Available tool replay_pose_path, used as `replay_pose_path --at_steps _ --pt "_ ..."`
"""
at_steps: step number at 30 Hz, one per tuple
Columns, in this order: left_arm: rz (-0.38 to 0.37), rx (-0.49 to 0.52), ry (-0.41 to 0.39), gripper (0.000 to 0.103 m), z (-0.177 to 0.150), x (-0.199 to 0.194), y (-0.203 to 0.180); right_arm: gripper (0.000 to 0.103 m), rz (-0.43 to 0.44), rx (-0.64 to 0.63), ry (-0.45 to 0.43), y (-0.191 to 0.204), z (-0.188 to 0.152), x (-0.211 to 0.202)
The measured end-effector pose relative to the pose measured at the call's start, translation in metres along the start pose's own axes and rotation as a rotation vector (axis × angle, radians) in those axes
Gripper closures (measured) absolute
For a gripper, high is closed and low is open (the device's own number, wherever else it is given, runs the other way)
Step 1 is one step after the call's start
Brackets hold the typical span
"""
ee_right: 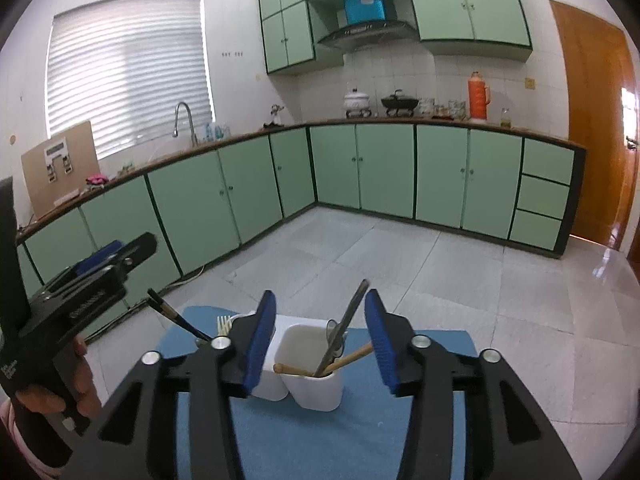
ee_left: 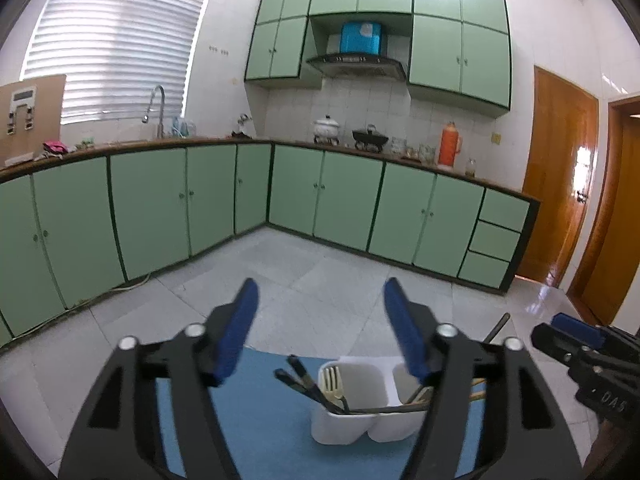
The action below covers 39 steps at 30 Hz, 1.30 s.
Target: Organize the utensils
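Note:
A white two-compartment utensil holder (ee_left: 360, 420) (ee_right: 316, 384) stands on a blue mat (ee_left: 260, 412) (ee_right: 320, 440). Its left cup holds cream forks (ee_left: 332, 380) (ee_right: 225, 325) and dark-handled utensils (ee_left: 300, 376) (ee_right: 176, 316). Its right cup holds a metal utensil (ee_right: 344, 328) and wooden chopsticks (ee_right: 352, 356). My left gripper (ee_left: 320, 296) is open and empty above the holder. My right gripper (ee_right: 320, 304) is open and empty, its blue pads (ee_right: 380, 340) on either side of the right cup. Each gripper shows at the other view's edge.
Green kitchen cabinets (ee_left: 160, 208) (ee_right: 380, 168) run along the far walls with a counter carrying a sink tap (ee_left: 156, 108), pots (ee_left: 368, 136) and an orange thermos (ee_left: 450, 144). A wooden door (ee_left: 560, 180) is on the right. Grey tiled floor (ee_right: 400, 264) lies beyond the mat.

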State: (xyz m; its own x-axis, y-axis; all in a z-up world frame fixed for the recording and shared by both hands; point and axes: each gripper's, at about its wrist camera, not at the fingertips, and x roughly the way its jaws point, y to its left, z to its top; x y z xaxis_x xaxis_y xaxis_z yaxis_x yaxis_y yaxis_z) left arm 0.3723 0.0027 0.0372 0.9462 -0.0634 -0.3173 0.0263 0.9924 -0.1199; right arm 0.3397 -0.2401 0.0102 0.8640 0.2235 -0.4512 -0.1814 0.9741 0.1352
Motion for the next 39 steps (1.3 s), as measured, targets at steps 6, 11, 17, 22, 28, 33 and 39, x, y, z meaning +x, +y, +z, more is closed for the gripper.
replay_pose_path --at_steps 6,11,17,22,28,33,39 --pt "0.024 0.013 -0.037 0.014 -0.005 -0.036 0.003 0.035 -0.011 0.016 -0.035 -0.006 -0.011 -0.030" --pt "0.058 0.034 -0.028 0.009 -0.017 -0.063 0.002 0.023 -0.016 0.019 -0.040 -0.003 -0.029 -0.053" --pt "0.065 0.060 0.011 0.007 -0.039 -0.090 -0.005 0.014 -0.021 0.035 -0.038 0.004 -0.053 -0.079" --pt "0.065 0.077 0.040 0.006 -0.058 -0.109 -0.007 0.007 -0.040 0.008 -0.036 0.014 -0.073 -0.099" --pt "0.055 0.079 0.080 0.006 -0.079 -0.131 -0.007 0.006 -0.034 -0.022 0.002 0.030 -0.097 -0.114" --pt "0.061 0.106 0.102 0.005 -0.093 -0.148 -0.007 0.006 -0.028 -0.010 0.026 0.034 -0.115 -0.126" --pt "0.074 0.115 0.090 0.005 -0.104 -0.172 -0.005 0.006 -0.017 0.009 0.036 0.035 -0.119 -0.135"
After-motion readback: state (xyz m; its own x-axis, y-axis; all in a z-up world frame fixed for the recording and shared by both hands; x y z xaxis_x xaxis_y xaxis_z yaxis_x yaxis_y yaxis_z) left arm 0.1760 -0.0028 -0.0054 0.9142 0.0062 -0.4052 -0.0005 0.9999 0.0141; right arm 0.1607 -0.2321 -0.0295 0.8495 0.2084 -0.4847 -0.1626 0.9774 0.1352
